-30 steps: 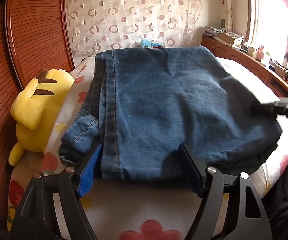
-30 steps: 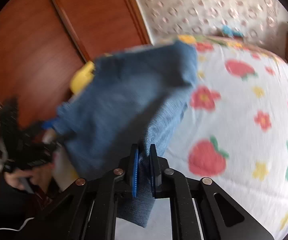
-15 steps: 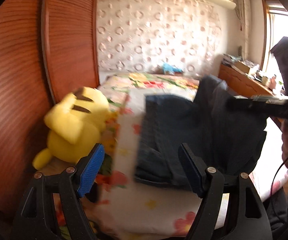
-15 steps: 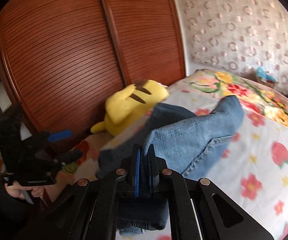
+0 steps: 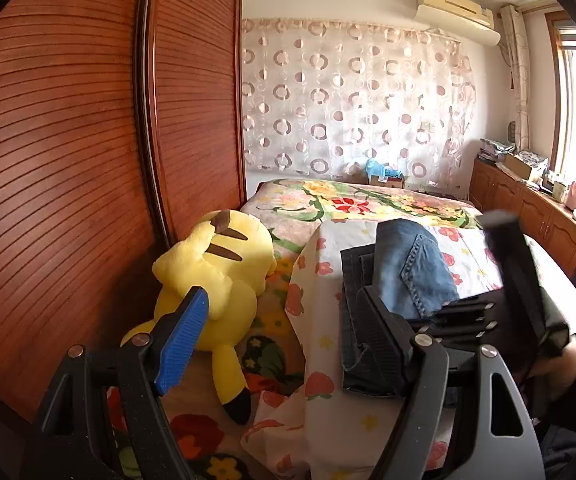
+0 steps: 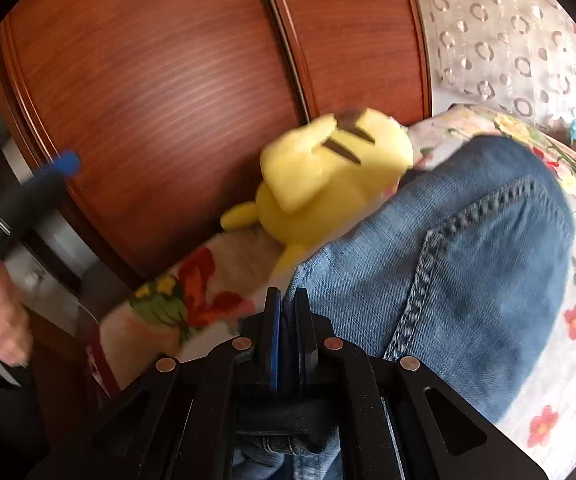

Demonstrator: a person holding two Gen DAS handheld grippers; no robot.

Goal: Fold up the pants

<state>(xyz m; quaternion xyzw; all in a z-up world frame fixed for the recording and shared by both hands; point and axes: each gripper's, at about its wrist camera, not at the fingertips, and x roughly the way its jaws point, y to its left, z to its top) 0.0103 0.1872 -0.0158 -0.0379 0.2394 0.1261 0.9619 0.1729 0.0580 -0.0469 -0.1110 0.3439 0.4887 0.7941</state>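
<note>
Left wrist view is showing the left gripper (image 5: 283, 320) with its jaws standing wide and nothing between them; one blue pad (image 5: 183, 340) is overlapping the yellow plush (image 5: 211, 276) in the picture, the other black finger (image 5: 380, 340) is overlapping the jeans (image 5: 412, 272), but neither is pressing on anything. The jeans are lying on the bed (image 5: 328, 408), on the white flowered sheet, as a folded bundle with a stitched back pocket facing up. The plush is lying just beside them, between the bed's edge and the wooden wardrobe (image 5: 67, 160). Across the jeans the right gripper (image 5: 464, 316) is reaching in from the right edge, held by a hand (image 5: 560, 364), its handle blurred.

Right wrist view is showing the right gripper (image 6: 288, 332) pinching a fold of jeans (image 6: 468, 264) between its nearly closed pads; dark denim is bunching under the fingers at the bottom of the picture. The denim is spreading away to the right over the sheet (image 6: 568, 380), pocket seam uppermost, and its far edge is lying just beside the plush (image 6: 328, 176). At the left edge the other gripper (image 6: 23, 200) is appearing blurred, blue tip up, above a hand (image 6: 3, 332); the picture is too smeared there to tell how its jaws stand.
</note>
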